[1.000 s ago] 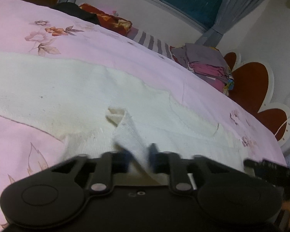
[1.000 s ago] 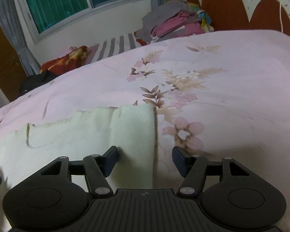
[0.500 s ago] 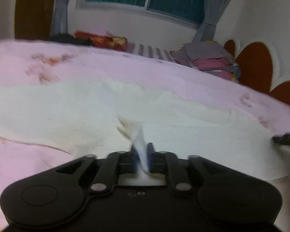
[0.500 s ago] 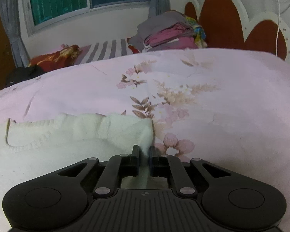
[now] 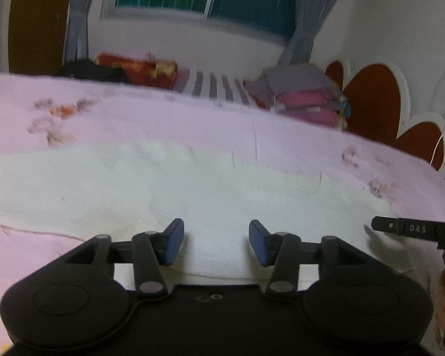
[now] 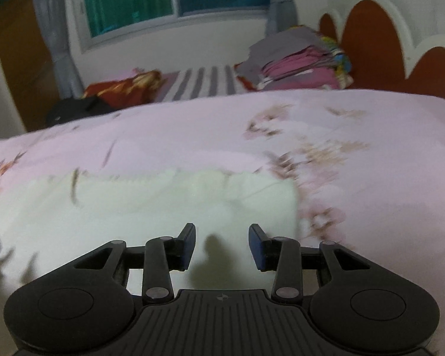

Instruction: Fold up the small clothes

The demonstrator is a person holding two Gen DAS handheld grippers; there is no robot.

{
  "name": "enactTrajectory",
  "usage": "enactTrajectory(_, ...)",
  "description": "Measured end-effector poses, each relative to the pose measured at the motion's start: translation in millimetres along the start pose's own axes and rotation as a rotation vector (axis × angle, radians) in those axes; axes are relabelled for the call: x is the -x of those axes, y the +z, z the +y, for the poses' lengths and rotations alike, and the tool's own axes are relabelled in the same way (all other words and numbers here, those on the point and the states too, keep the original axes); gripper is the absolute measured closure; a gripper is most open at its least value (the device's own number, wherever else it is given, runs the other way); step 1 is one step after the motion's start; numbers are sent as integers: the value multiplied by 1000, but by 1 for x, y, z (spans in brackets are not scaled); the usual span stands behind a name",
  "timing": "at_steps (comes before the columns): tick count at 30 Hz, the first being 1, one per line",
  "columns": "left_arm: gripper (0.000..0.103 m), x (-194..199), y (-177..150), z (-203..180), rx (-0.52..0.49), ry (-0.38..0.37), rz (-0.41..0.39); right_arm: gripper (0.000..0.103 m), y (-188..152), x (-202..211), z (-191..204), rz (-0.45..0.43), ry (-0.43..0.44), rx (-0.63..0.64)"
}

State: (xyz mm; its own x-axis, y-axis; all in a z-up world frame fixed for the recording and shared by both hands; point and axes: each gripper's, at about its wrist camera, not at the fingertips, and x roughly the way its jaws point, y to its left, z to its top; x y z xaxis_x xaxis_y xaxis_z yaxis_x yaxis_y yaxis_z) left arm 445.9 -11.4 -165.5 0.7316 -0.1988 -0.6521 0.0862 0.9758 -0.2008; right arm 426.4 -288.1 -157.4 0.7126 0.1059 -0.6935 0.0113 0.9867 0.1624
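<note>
Cream knitted garment lies flat on the pink floral bed, long axis crosswise to both grippers. Left gripper and right gripper hover over its near edge, jaws spread, holding nothing.

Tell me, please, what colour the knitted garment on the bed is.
Cream white knitted garment, clearest in the right wrist view.

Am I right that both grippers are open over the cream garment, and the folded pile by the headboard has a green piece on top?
Nearly. Both the left gripper and the right gripper are open over the cream garment, but the pile by the headboard has a grey piece on top, not green. The right wrist view shows it best.
</note>
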Motion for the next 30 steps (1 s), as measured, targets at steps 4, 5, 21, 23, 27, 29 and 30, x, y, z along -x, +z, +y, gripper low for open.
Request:
enactTrajectory(4, 56, -25, -2, 4, 12, 51, 94, 63, -10, -3, 20, 29, 18, 38)
enactTrajectory(5, 56, -25, -2, 2, -5, 60, 95, 63, -13, -5, 24, 39, 20, 52)
enactTrajectory(21, 40, 19, 11, 41, 20, 95, 139, 63, -23, -4, 56, 93, 23, 102)
enactTrajectory(23, 40, 27, 13, 60, 68, 90, 149, 63, -22, 0, 67, 87, 47, 91)
enactTrajectory(27, 39, 50, 11, 108, 182, 82, 139, 63, -25, 1, 96, 106, 81, 92)
enactTrajectory(29, 39, 61, 8, 135, 232, 82, 134, 63, -26, 1, 112, 112, 103, 102)
enactTrajectory(30, 39, 65, 7, 147, 252, 86, 132, 63, -26, 0, 119, 115, 115, 103)
